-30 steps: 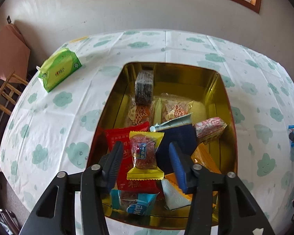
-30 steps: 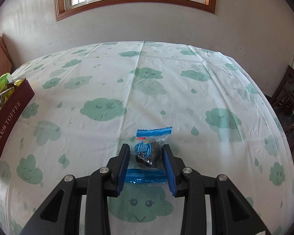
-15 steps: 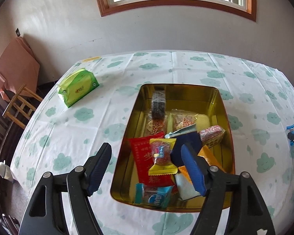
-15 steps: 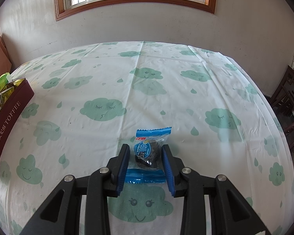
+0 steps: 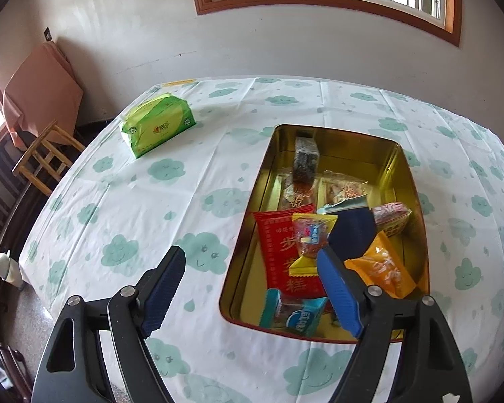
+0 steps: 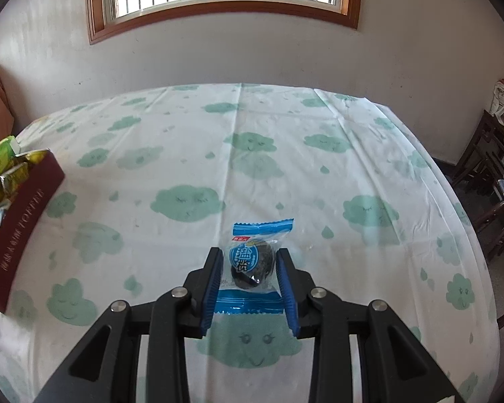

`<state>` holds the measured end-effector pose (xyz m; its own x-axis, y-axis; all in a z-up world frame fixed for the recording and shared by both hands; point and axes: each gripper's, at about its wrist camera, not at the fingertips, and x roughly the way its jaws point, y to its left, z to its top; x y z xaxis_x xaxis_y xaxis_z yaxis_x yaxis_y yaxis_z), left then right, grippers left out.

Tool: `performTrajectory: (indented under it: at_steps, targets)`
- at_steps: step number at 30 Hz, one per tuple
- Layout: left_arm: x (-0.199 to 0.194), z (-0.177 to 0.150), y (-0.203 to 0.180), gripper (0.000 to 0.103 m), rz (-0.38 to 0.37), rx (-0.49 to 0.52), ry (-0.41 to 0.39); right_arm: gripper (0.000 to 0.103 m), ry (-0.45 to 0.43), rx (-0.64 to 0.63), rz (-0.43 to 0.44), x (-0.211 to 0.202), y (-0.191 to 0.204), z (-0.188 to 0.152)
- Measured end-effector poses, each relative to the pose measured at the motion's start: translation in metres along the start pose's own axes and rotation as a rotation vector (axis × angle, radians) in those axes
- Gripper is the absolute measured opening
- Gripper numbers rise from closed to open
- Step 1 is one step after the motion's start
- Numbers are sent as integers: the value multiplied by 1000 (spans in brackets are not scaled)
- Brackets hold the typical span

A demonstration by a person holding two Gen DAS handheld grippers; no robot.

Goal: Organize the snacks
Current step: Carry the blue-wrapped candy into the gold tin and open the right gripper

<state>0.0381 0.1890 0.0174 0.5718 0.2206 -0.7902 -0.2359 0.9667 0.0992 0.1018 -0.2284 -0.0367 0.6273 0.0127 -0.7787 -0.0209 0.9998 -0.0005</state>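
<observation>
Currently your right hand-held gripper (image 6: 250,282) stays clenched across the blue-wrapped snack (image 6: 252,265) on the bench (image 6: 319,174), long axis pointing away, tin (image 6: 20,221) far left; the left hand-held gripper (image 5: 252,288), just opened, hangs empty.

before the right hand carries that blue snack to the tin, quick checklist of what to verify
1. Right tongs shut on the blue-wrapped snack: ok, pads press both its sides.
2. Snack lifted off the tablecloth: cannot tell, it looks to be resting on it.
3. Left tongs empty: ok, jaws have just been opening, nothing between them.
4. Left tongs out of the tin: not ok, one finger overlaps its near corner in the left wrist view.
5. Room in the tin: ok, bare gold floor at the far end.
</observation>
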Motion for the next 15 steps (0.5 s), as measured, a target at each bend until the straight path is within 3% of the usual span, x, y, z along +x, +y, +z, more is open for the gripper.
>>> performTrajectory:
  at_steps: [5,15]
  targets:
    - [-1,-3,7,79,1,-10,5,33,-9,-10,41,-15,24,6]
    - [0,-11,22,81,24,-17,27,33,-42,-73,194,-40,110,22]
